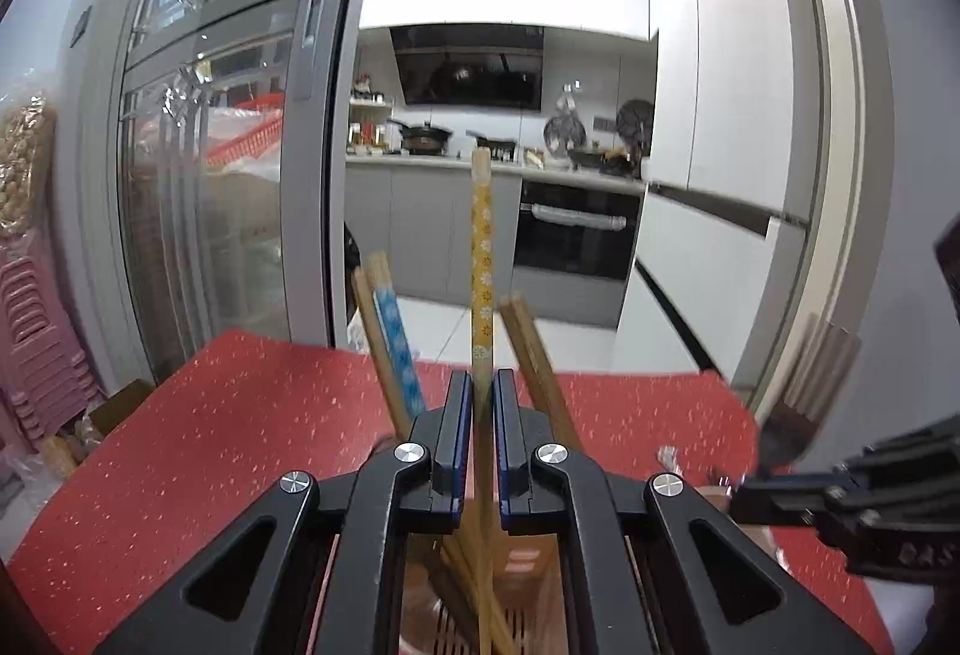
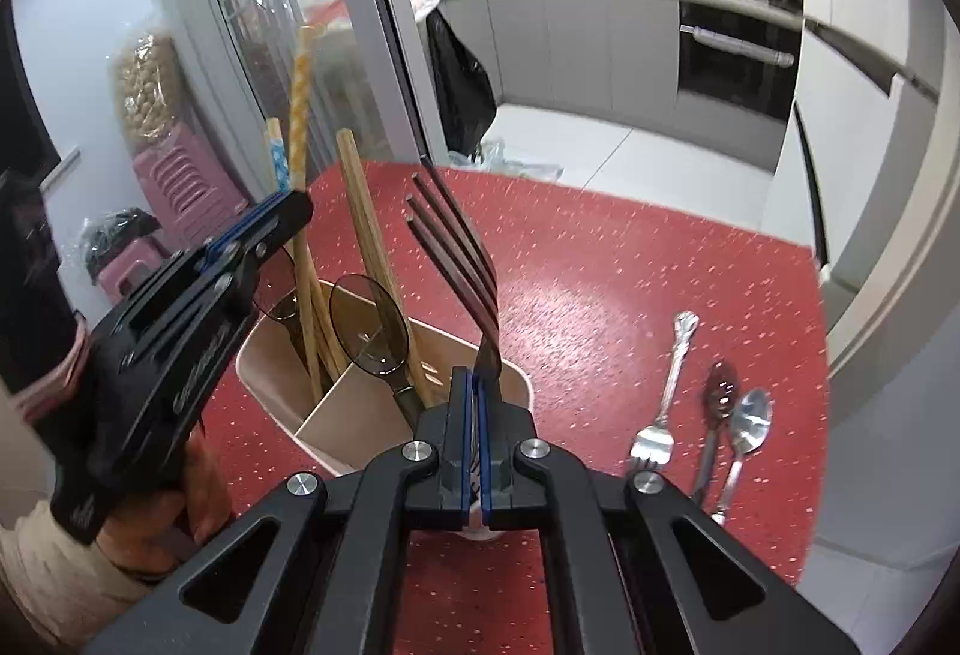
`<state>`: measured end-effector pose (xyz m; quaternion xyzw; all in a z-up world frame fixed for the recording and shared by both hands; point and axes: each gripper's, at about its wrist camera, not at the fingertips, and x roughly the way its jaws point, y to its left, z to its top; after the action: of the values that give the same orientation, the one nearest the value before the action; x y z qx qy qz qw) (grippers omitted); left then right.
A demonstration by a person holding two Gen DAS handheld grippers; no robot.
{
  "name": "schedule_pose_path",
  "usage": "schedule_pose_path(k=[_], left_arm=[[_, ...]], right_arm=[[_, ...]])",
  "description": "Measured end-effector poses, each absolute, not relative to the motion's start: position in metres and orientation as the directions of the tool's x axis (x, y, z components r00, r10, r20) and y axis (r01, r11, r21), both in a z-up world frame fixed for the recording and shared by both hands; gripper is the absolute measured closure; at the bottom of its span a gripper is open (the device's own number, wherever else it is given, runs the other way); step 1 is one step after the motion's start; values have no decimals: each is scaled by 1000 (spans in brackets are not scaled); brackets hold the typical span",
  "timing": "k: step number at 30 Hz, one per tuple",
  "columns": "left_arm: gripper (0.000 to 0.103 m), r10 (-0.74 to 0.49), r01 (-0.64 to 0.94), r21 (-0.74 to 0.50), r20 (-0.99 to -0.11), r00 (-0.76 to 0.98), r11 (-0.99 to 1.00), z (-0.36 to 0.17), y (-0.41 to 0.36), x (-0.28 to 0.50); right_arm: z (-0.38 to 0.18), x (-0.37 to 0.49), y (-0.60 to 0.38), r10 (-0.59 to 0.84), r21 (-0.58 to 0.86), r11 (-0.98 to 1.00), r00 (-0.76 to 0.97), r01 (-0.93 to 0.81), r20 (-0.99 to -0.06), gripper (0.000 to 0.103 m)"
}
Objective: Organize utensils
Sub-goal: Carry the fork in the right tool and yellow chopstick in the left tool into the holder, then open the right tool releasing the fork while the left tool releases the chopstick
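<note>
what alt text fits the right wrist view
The right gripper is shut on a dark fork, tines up, above a beige divided utensil holder. Three more utensils lie on the red table.

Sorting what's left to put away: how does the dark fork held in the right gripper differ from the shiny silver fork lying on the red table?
The dark fork is held in the right gripper, tines up, over the beige holder; the silver fork lies flat on the red table, untouched. The dark fork looks brownish and long-tined; the silver fork is bright with an ornate handle. Both have four tines.
</note>
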<state>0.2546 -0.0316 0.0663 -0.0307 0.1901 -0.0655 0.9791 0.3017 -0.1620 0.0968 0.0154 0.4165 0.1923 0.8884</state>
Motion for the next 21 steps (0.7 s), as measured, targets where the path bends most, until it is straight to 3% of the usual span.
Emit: schedule_pose_path(k=[16,18,21], left_arm=[[71,-127,105,-73,-478,869,992,64,-23,248],[71,-124,100,-74,-490,863,992,64,-22,248],[71,-119,98,-69,-493,862,993,65,-21,246]], right_arm=[[84,329,-159,404,293,913,528,-285,-747,100],[87,330,-161,406,299,913,533,-278,-742,97],[90,329,-165,422,325,906,539,-270,-729,77]])
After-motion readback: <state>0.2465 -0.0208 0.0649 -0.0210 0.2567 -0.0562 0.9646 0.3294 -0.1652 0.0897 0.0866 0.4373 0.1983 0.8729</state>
